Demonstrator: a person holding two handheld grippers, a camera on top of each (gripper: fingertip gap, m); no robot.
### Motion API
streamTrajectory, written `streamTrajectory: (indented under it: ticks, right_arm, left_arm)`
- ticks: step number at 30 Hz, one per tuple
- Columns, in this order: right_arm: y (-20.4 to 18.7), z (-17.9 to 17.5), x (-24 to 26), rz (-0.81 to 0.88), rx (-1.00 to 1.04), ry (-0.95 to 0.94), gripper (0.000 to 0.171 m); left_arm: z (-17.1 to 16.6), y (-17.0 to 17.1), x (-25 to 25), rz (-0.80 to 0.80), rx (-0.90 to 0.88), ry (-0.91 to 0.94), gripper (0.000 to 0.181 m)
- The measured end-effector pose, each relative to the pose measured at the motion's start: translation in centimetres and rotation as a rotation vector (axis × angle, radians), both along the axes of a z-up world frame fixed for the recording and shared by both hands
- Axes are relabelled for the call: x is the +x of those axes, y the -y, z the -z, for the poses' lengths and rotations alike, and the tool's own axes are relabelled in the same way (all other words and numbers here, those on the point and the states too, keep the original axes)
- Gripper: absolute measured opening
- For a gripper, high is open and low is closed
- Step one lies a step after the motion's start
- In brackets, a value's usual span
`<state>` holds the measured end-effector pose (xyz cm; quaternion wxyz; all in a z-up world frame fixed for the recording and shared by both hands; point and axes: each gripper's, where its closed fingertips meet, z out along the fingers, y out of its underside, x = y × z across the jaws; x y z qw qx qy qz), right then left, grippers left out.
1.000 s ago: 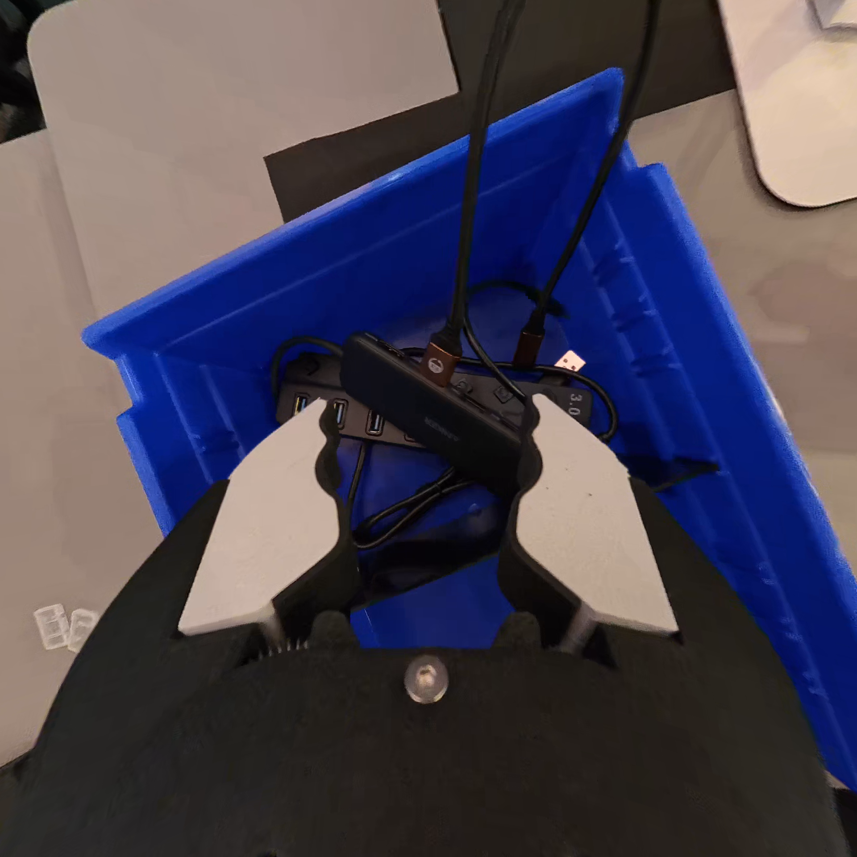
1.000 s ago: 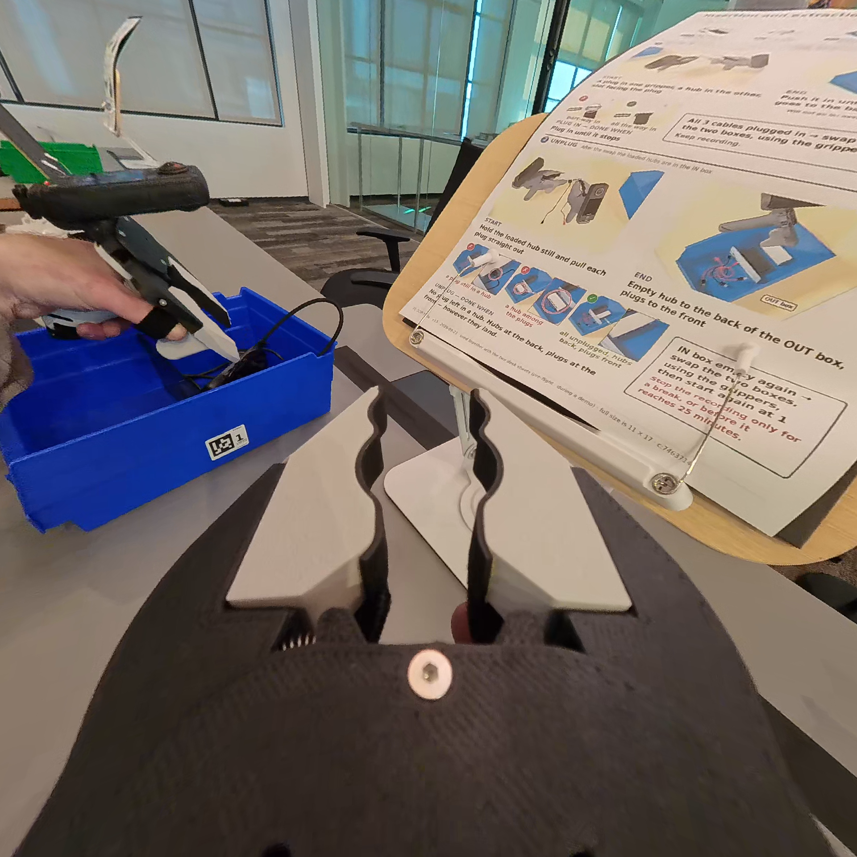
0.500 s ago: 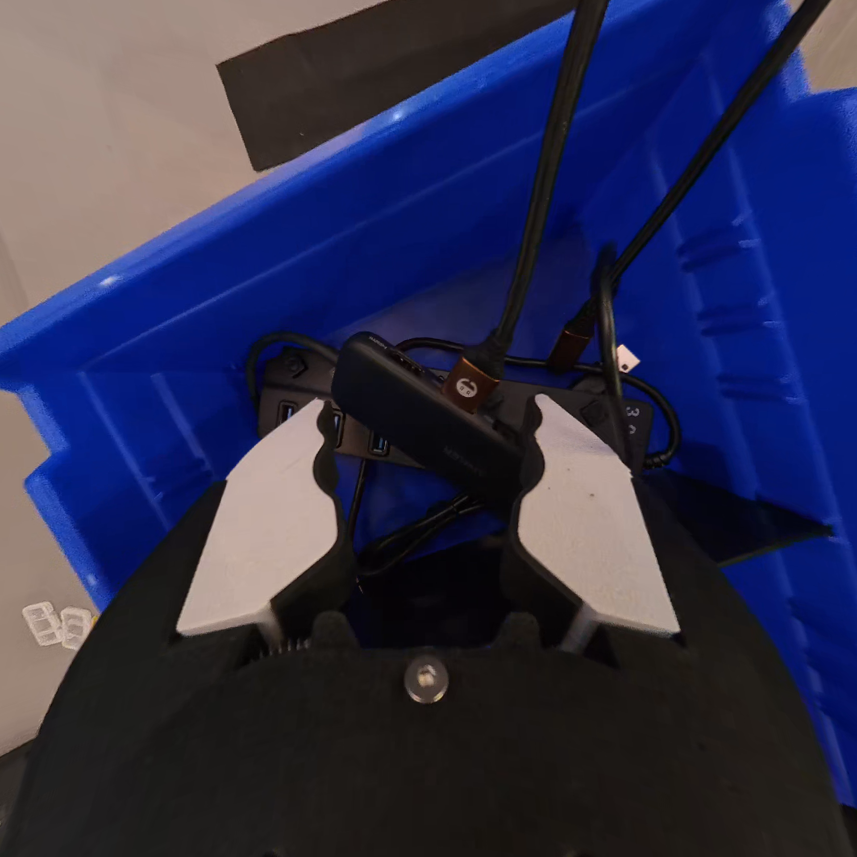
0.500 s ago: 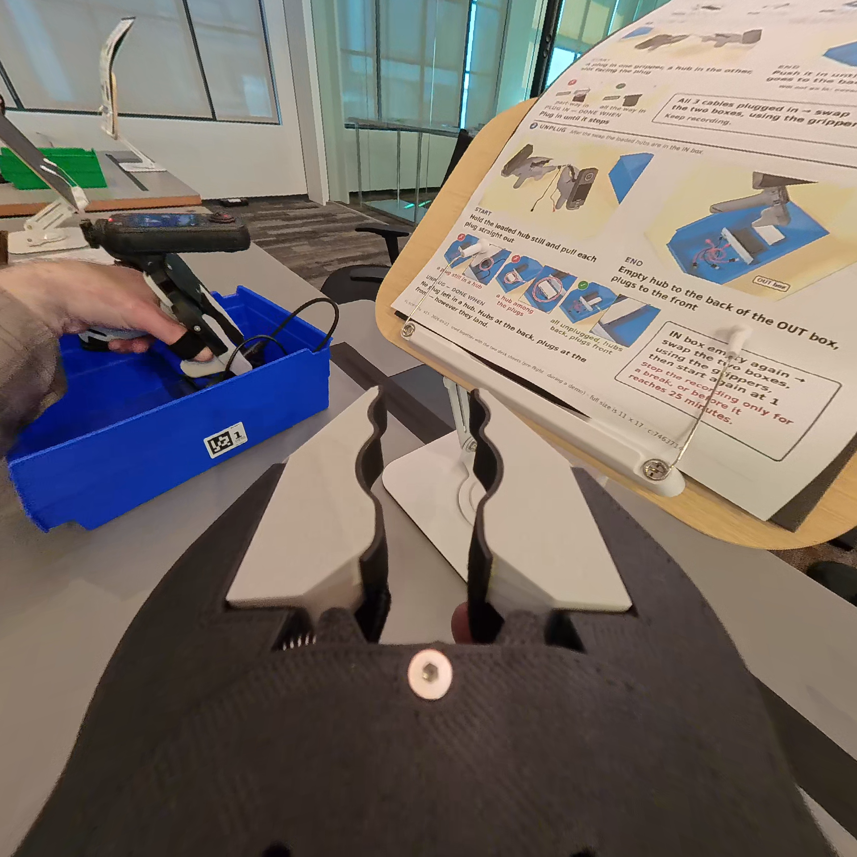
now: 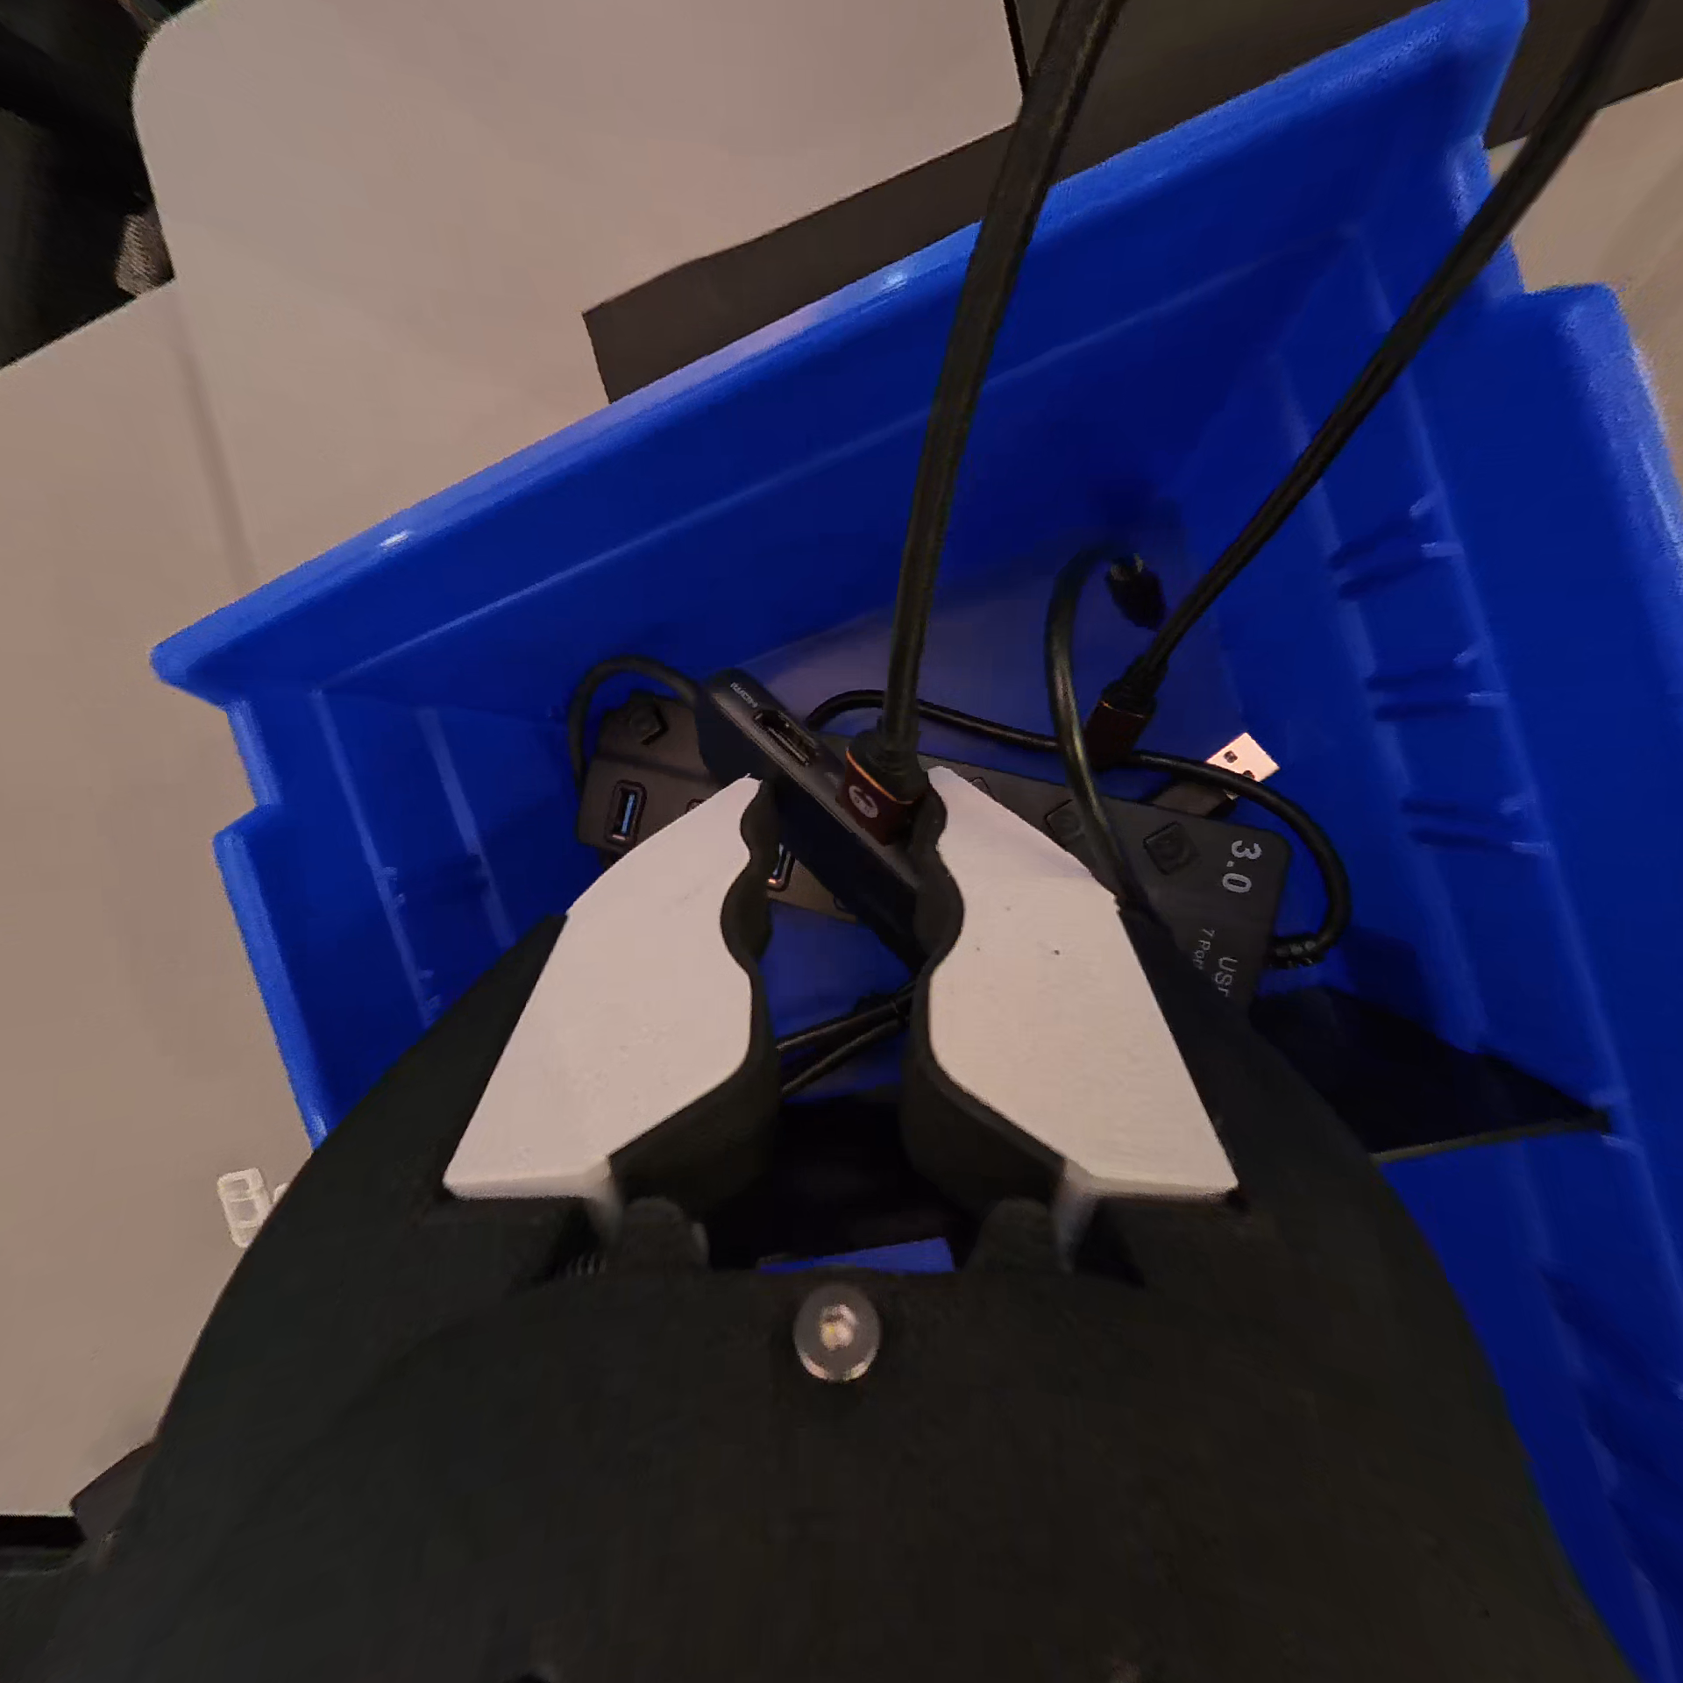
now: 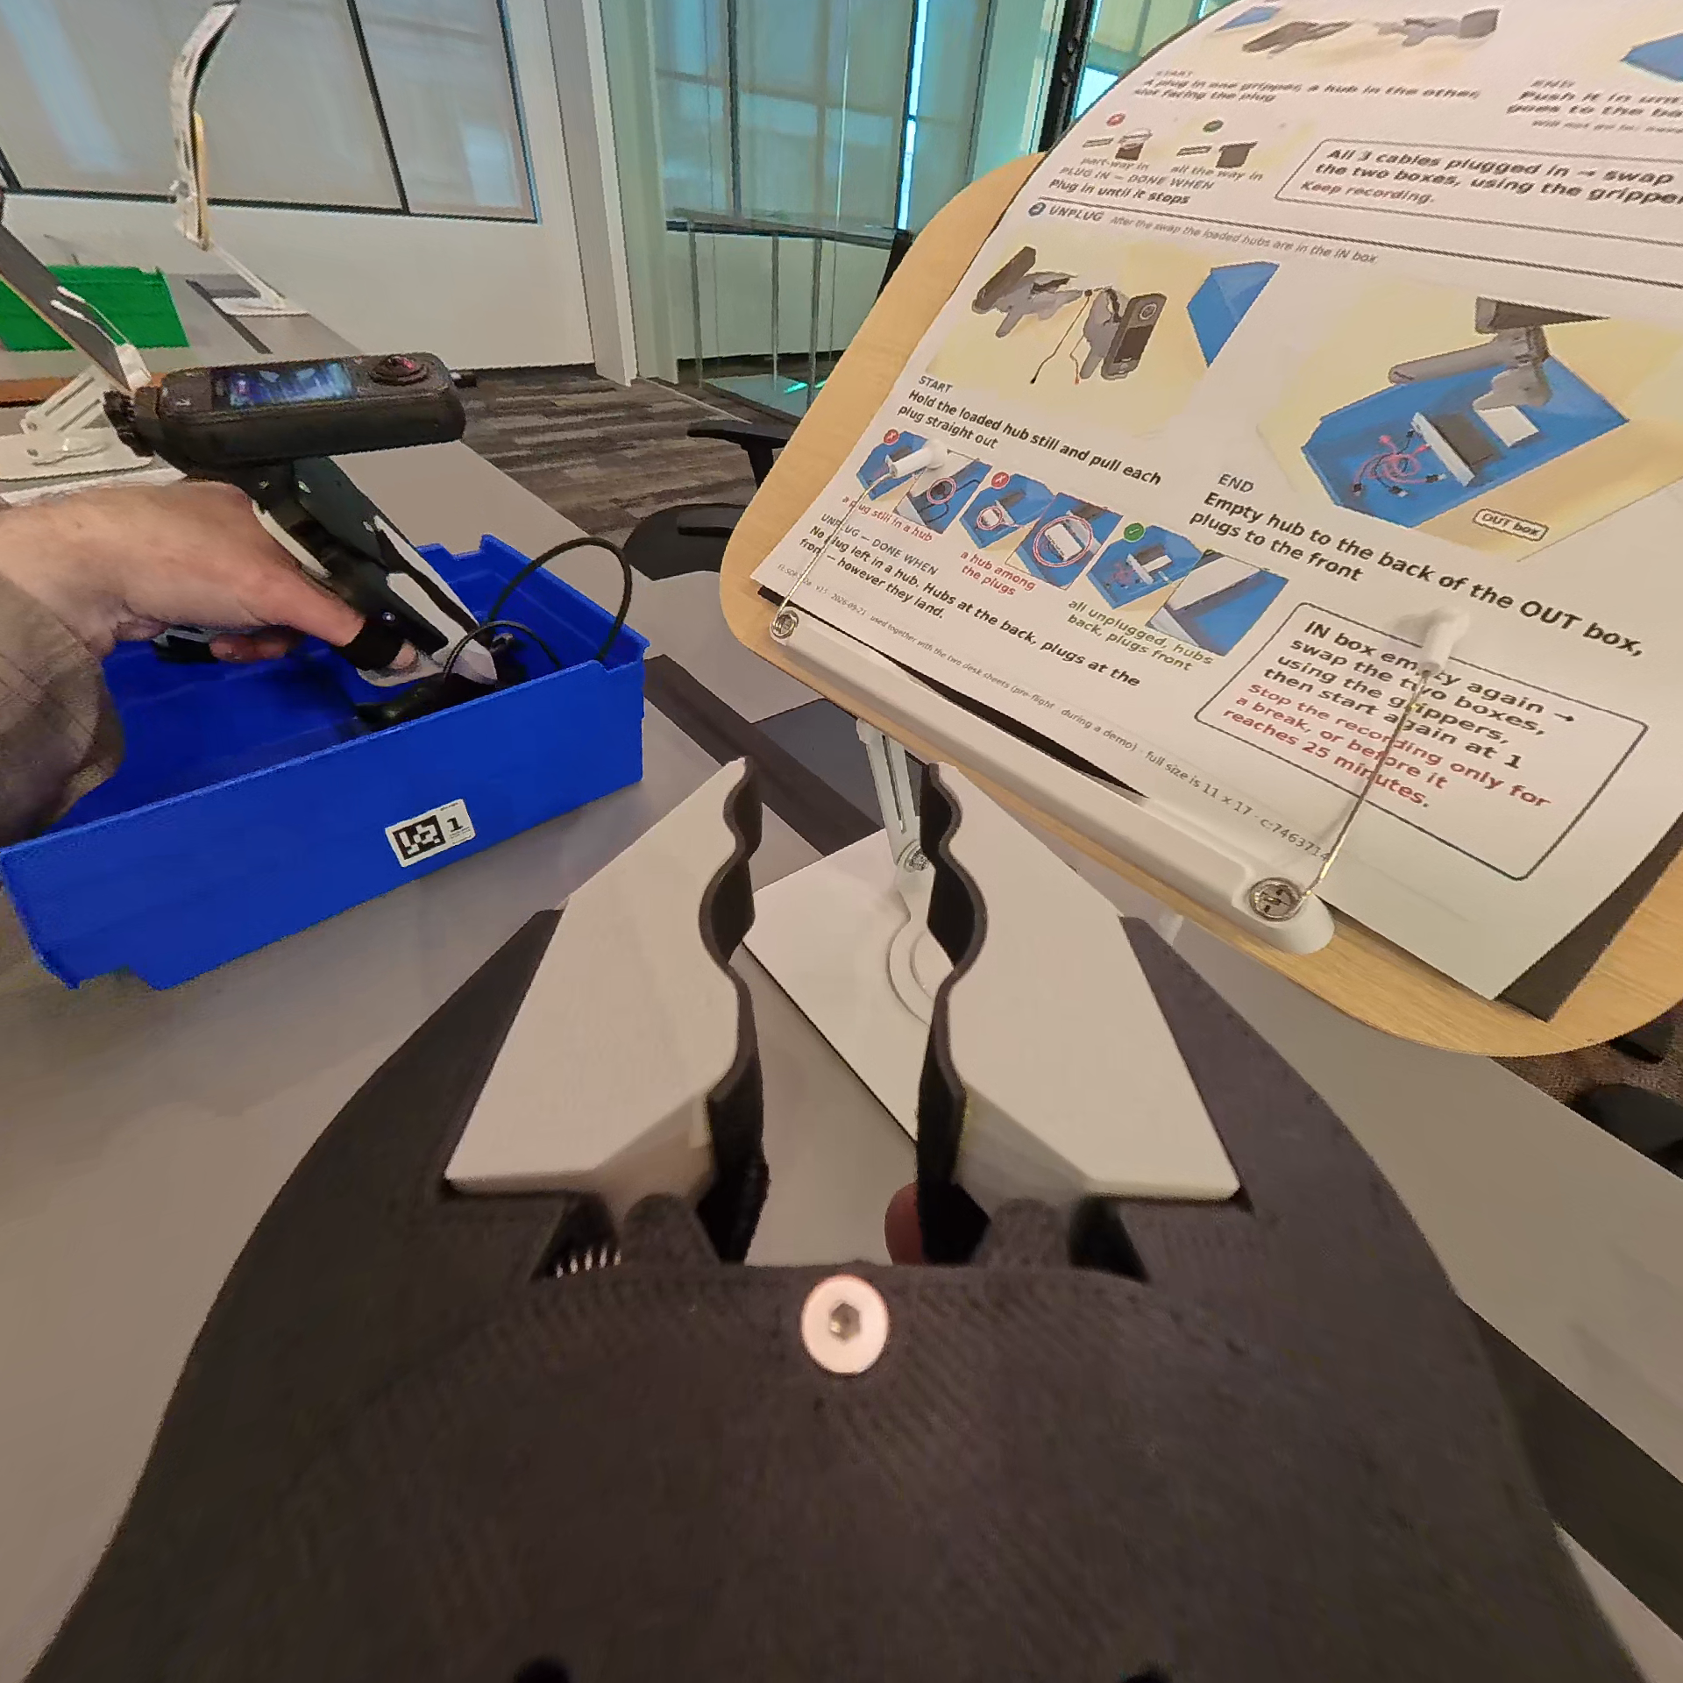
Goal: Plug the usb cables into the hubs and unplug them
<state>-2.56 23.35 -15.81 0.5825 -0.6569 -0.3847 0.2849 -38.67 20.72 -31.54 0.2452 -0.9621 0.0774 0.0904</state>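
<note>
Our left gripper (image 5: 842, 810) has closed its fingers (image 5: 637, 956) on the slim hub (image 5: 820, 810) in the blue bin (image 5: 546, 583), a brown-tipped cable (image 5: 879, 792) plugged in. Our right gripper (image 6: 838, 820) waits over the counter (image 6: 182, 1138), fingers parted, holding nothing; it should pull that plug next.

A grey table (image 6: 182, 1138) carries a white stand (image 6: 897, 897) holding a tilted wooden board (image 6: 820, 510). An illustrated instruction sheet (image 6: 1275, 437) lies on the board, held along its lower edge by a white ledge (image 6: 1047, 783) and a wire clip (image 6: 1348, 820). A dark office chair (image 6: 719, 510) stands behind. Green bins (image 6: 100, 305) rest on a far table. Small clear plastic pieces (image 5: 241, 1202) lie on the tabletop beside a black strip (image 5: 774, 300).
</note>
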Motion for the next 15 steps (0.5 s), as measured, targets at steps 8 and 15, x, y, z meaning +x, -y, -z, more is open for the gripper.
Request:
streamTrajectory:
  ticks: [8,15]
  right_arm:
    - [0.0,-0.1,0.1,0.001,0.007,0.003,0.032]
    - [0.0,-0.4,0.3,-0.001,0.011,-0.003,0.03]
  left_arm:
    - [-1.4,-0.4,0.0,0.053,0.067,-0.09,0.02]
    - [-4.1,-0.6,0.2,0.075,0.165,-0.139,0.019]
